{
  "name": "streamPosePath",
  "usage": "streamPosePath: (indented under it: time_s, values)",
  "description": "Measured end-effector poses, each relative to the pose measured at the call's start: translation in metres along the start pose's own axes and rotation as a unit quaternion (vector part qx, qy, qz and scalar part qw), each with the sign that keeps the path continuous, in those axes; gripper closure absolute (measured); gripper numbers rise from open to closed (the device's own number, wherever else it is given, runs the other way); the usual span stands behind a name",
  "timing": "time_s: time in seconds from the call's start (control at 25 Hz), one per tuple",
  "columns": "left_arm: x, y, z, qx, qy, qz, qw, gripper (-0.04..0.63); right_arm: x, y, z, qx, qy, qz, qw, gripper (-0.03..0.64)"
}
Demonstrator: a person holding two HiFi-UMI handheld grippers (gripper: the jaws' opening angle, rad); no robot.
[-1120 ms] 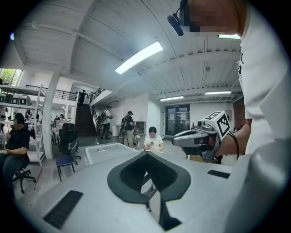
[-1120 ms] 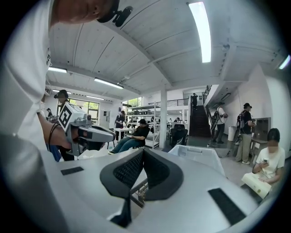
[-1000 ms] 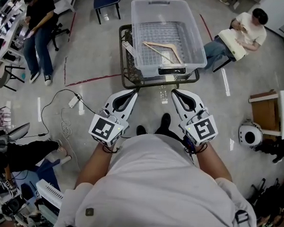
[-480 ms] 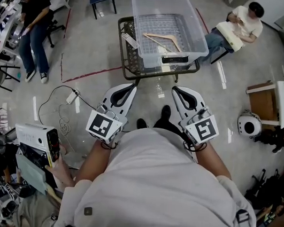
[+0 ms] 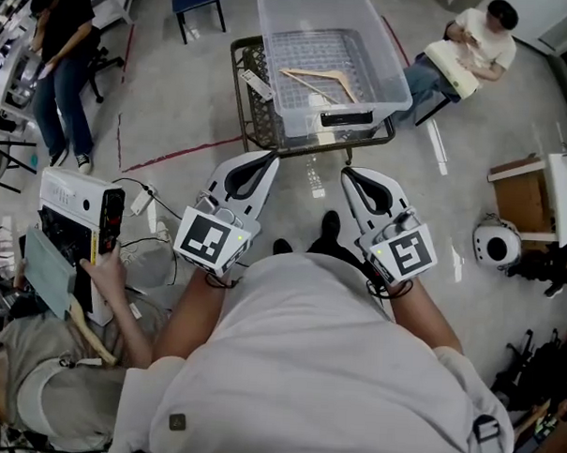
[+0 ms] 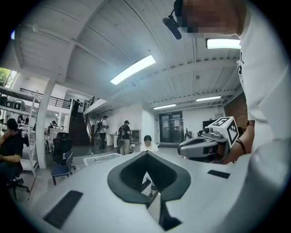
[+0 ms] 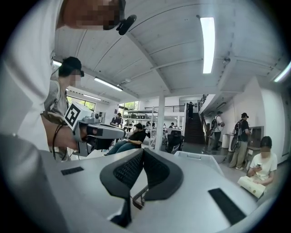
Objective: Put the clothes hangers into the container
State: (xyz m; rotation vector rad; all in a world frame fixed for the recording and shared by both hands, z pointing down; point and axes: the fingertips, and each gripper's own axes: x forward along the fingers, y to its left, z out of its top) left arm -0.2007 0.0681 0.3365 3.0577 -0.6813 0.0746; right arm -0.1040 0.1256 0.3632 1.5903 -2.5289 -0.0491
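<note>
A clear plastic container (image 5: 389, 71) stands on a dark wire-topped cart (image 5: 244, 97) ahead of me. One wooden clothes hanger (image 5: 320, 83) lies inside it, near its front wall. My left gripper (image 5: 270, 157) and right gripper (image 5: 346, 174) are held side by side in front of my chest, short of the cart and pointing towards it. Both are shut with nothing between the jaws. In the left gripper view the jaws (image 6: 146, 153) meet at the tip, and the container's rim (image 6: 102, 158) shows beyond them. The right gripper's jaws (image 7: 142, 150) are pressed together too.
A crouching person holds a white device (image 5: 74, 212) close at my lower left. Another person sits on a chair (image 5: 464, 55) right of the cart, and one stands at far left (image 5: 61, 66). A cable (image 5: 144, 201), a wooden box (image 5: 521, 194) and a round white object (image 5: 496, 247) are on the floor.
A person with a white device has come in at the lower left. The container and cart sit slightly higher in view. Both grippers keep their pose and stay shut.
</note>
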Motion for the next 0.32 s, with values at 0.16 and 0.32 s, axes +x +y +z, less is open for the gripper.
streamPosePath:
  time_s: [0.16,0.32]
  values:
    - [0.002,0.0,-0.002,-0.001,0.002,-0.001,1.0,0.578,0.001,-0.003,0.003,-0.001,-0.003,-0.002,1.0,0.598]
    - [0.005,-0.002,-0.001,-0.002,0.007,-0.003,1.0,0.578,0.0,-0.011,0.009,0.003,-0.004,-0.003,1.0,0.598]
